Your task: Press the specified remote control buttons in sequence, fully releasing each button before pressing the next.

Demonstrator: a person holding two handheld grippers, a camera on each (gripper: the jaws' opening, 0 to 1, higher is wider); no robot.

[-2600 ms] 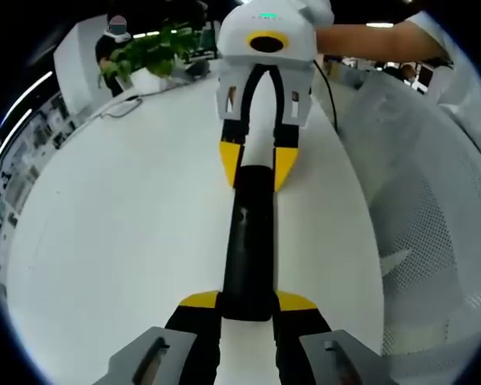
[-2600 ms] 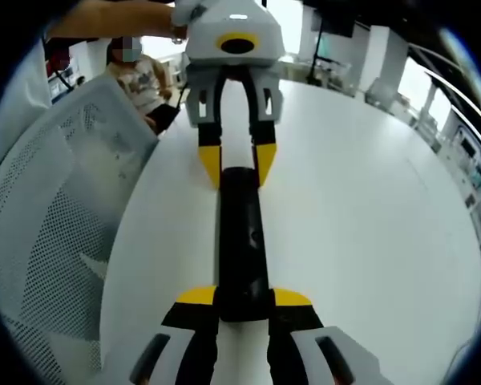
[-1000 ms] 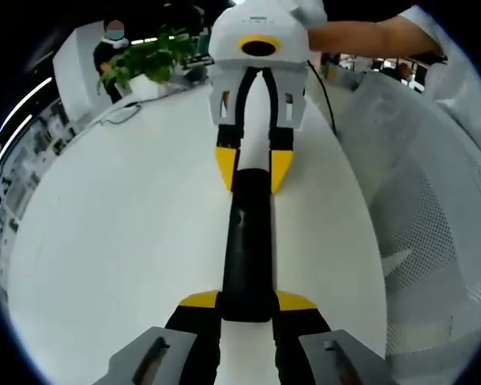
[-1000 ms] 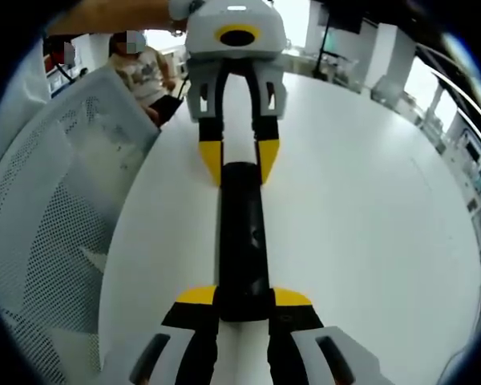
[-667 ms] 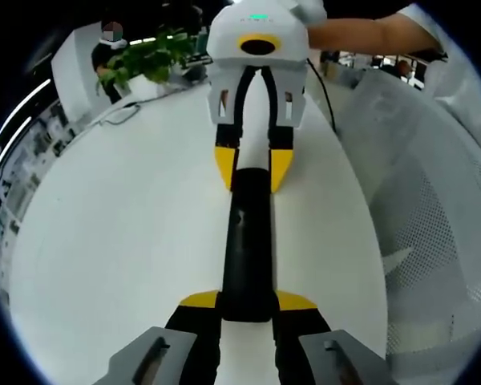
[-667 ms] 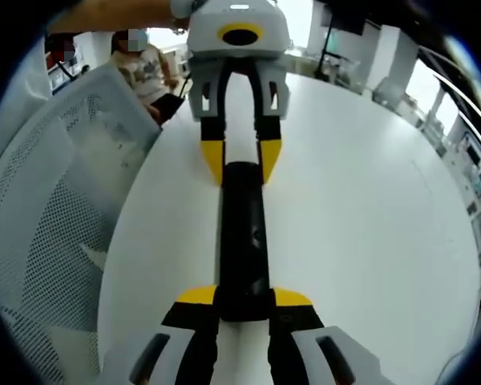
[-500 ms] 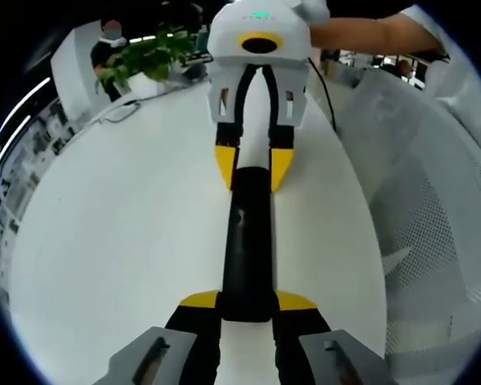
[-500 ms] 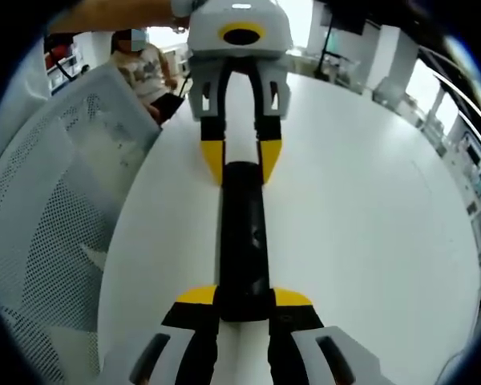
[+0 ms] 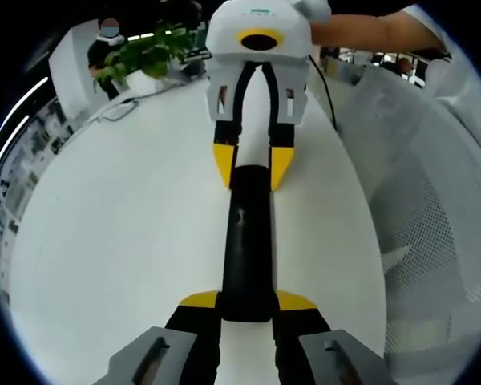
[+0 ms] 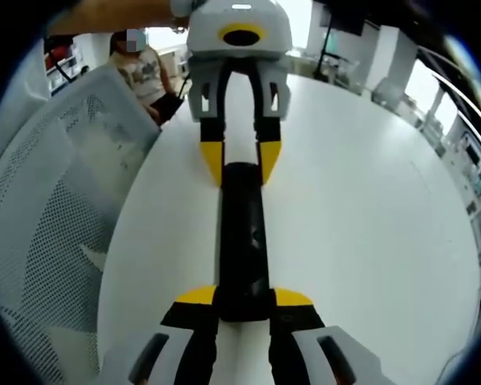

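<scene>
Above the white table (image 9: 112, 241), both claws grip opposite ends of the black remote (image 9: 247, 241): left claw (image 9: 247, 303), right claw (image 10: 242, 298).

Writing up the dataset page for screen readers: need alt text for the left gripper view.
A long black remote control lies on a white table, clamped at its near end by the left hand-held gripper and at its far end by the right hand-held gripper, which faces the camera. A white mesh chair stands at right; a green plant sits far left.

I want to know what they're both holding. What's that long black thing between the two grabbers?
Between the left gripper and the right gripper, in the left gripper view, lies the black remote control, one end clamped in each, over the white table.
</scene>
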